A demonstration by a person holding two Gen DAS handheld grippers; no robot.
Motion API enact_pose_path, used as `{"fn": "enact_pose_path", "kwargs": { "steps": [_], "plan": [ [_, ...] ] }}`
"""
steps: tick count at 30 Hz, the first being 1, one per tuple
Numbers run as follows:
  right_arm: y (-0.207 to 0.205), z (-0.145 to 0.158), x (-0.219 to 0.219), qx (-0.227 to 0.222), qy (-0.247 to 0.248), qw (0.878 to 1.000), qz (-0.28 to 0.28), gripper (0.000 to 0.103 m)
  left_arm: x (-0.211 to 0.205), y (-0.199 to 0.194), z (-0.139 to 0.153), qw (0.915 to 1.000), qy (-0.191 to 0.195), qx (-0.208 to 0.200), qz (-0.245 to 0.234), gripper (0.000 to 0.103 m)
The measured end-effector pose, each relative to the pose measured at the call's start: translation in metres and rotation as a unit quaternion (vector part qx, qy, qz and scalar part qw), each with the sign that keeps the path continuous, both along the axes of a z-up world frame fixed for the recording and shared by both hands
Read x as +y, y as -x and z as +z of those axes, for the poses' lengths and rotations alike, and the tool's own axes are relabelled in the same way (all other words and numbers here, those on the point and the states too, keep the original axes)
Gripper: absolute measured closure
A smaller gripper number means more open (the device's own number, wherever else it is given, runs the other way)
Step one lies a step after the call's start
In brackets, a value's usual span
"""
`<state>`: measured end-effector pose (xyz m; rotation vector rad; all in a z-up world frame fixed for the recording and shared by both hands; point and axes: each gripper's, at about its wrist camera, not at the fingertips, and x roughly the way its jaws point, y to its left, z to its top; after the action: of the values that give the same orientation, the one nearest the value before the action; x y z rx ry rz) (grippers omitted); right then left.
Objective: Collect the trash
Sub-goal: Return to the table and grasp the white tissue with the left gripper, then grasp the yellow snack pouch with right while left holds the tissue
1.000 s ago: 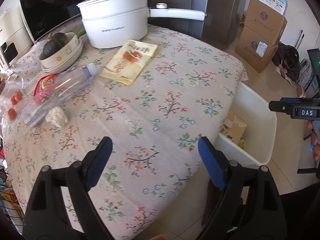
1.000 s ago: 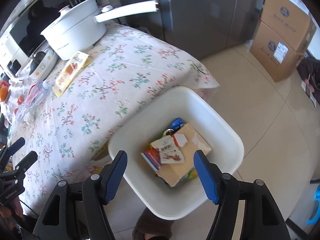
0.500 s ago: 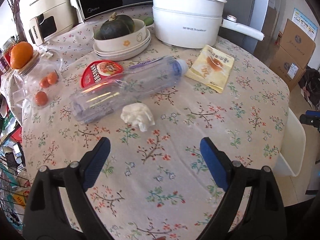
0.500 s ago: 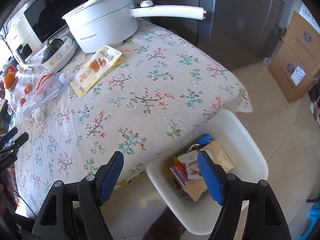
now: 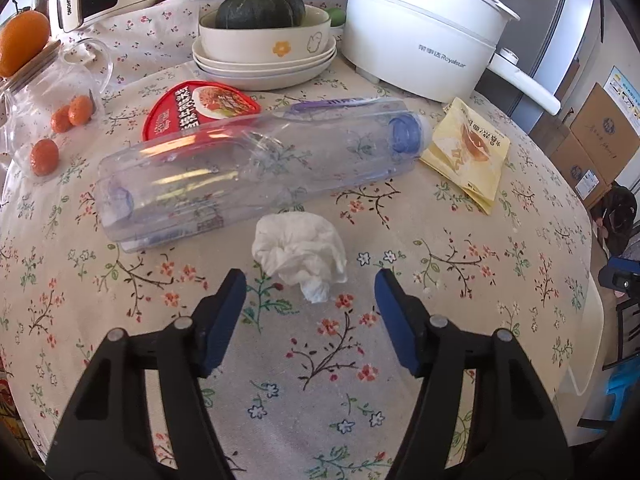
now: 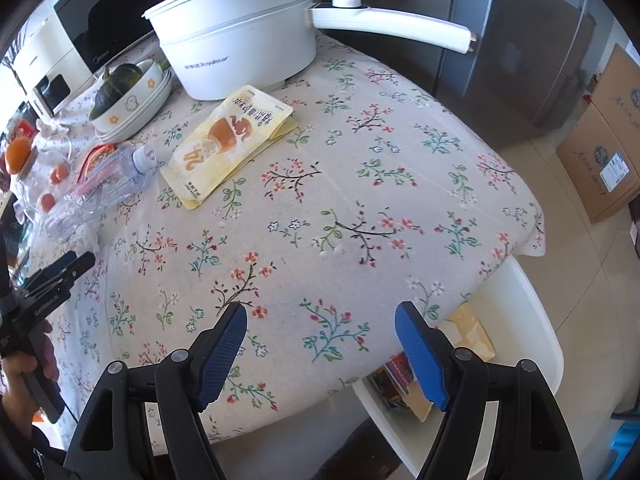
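So the left gripper point(image 5: 308, 284) hangs over the floral tablecloth point(image 5: 460, 248) with its jaws closing, and the crumpled tissue point(image 5: 300, 252) sits on the cloth just ahead of the blue pads point(image 5: 224, 316), not pinched by them. Right behind the tissue lies an empty clear bottle point(image 5: 256, 168) on its side, cap toward the yellow pouch point(image 5: 468, 152), and a red lid point(image 5: 200, 108) is tucked partly under the bottle. Farther back there's a squash point(image 5: 260, 6) in a bowl point(image 5: 264, 42) and a white pot point(image 5: 424, 28). The right gripper point(image 6: 320, 320) has its jaws spread apart with nothing in them, over the table edge near the white bin point(image 6: 532, 320), which sits on the floor with some packaging already inside.
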<state>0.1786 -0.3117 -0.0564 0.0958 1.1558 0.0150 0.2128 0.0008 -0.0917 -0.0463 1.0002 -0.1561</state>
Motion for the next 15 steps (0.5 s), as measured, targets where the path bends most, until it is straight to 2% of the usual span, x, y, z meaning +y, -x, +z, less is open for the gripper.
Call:
{"fn": "enact_pose_path", "kwargs": {
  "steps": [2,3,5,8,11,15],
  "plan": [
    [-0.001,-0.003,0.004,0.004,0.003,1.0,0.001,0.025,0.001,-0.005,-0.003,0.9999,0.004,0.006,0.008,0.059],
    [-0.001,-0.003,0.004,0.005,0.003,1.0,0.001,0.025,0.002,-0.008,-0.005,0.9998,0.006,0.011,0.014,0.063],
    [-0.002,-0.005,0.006,0.007,0.004,1.0,-0.003,0.025,0.007,-0.01,-0.007,0.9995,0.015,0.015,0.023,0.079],
    [-0.003,-0.006,0.008,0.005,0.003,1.0,-0.012,0.025,0.012,-0.006,0.0,0.9988,0.017,0.008,0.044,0.087],
    [-0.006,-0.008,0.01,0.004,-0.003,1.0,-0.021,0.025,0.015,-0.001,0.01,0.9982,0.029,0.01,0.051,0.088],
    [-0.02,-0.014,0.02,0.002,0.003,1.0,-0.026,0.025,0.017,0.012,0.031,0.9985,0.039,0.007,0.038,0.089]
  ]
}}
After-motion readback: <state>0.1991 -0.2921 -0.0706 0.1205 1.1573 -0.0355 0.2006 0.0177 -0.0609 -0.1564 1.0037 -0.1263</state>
